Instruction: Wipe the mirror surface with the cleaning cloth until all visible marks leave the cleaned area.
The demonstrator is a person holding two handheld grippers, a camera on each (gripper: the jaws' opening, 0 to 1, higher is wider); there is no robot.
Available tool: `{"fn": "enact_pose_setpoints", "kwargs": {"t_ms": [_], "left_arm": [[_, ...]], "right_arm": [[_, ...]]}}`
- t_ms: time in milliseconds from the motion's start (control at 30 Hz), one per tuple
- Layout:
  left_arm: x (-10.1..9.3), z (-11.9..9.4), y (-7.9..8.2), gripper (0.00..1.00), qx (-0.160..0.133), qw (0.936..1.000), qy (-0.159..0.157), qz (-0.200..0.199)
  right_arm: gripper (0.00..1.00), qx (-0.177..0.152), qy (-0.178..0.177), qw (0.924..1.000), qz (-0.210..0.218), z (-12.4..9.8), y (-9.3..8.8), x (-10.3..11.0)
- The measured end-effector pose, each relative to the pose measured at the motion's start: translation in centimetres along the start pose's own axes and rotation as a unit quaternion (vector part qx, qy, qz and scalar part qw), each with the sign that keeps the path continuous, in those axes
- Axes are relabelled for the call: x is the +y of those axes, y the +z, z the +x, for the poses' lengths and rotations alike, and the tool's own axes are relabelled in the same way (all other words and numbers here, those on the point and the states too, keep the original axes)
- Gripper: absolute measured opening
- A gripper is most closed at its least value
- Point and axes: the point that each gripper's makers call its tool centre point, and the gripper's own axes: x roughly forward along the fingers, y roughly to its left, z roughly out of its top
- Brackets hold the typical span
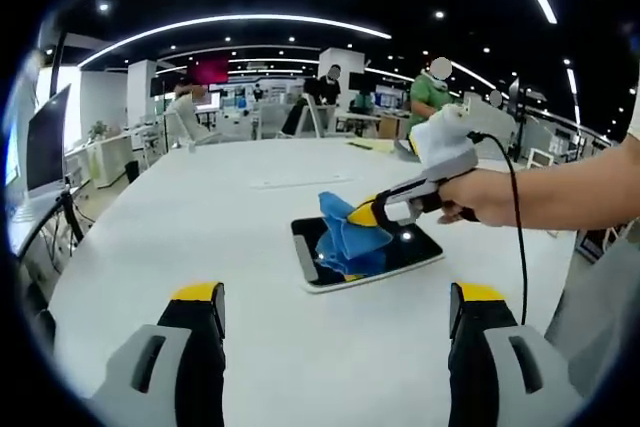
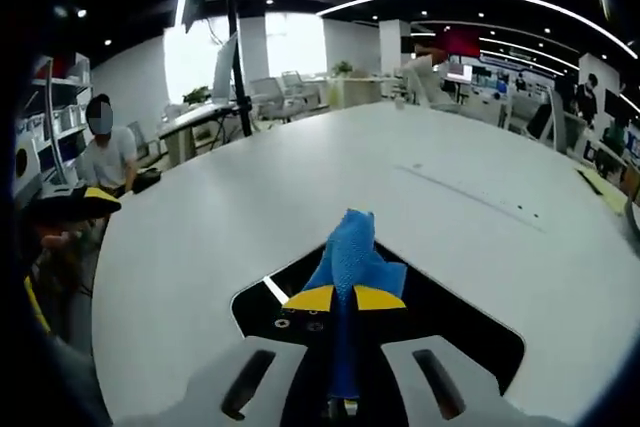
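- The mirror (image 1: pixel 372 252) lies flat on the white desk (image 1: pixel 200 227), well in from every edge, its dark glass picking up a ceiling light
- The right gripper (image 1: pixel 368 213), held in a person's hand (image 1: pixel 487 197), has its yellow-tipped fingers (image 2: pixel 312 298) closed on the blue cleaning cloth (image 1: pixel 352 237) and presses the bunched cloth down onto the glass
- In the right gripper view the cloth sticks up past the fingertips while the mirror's dark surface spreads out to both sides beneath it
- The left gripper (image 1: pixel 335 312) hangs over the near part of the desk, short of the mirror, its fingers wide apart and holding nothing
- Wiping looks to be under way rather than finished: the cloth sits over the middle of the mirror, and the uncovered corners have yet to be checked
- I cannot make out any marks on the exposed glass from here, so I cannot say how much is left
- Mirror and cloth both sit in plain sight on the desk
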Motion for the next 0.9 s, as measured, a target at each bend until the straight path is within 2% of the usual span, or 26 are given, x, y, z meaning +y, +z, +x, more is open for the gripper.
{"fn": "enact_pose_setpoints", "kwargs": {"t_ms": [367, 533, 900], "left_arm": [[0.5, 0.0, -0.1, 0.94, 0.000, 1.0000, 0.001, -0.002], [0.8, 0.0, -0.3, 0.94, 0.001, 1.0000, 0.006, -0.008], [1.0, 0.2, -0.1, 0.94, -0.003, 0.9999, 0.005, -0.008]], "right_arm": [[0.01, 0.008, -0.016, 0.9998, 0.008, 3.8, 1.3, -1.1], [0.01, 0.009, -0.023, 0.9996, 0.014, 4.7, 1.8, -1.0], [0.01, 0.031, -0.034, 0.9979, 0.046, 6.2, 0.7, -1.2]]}}
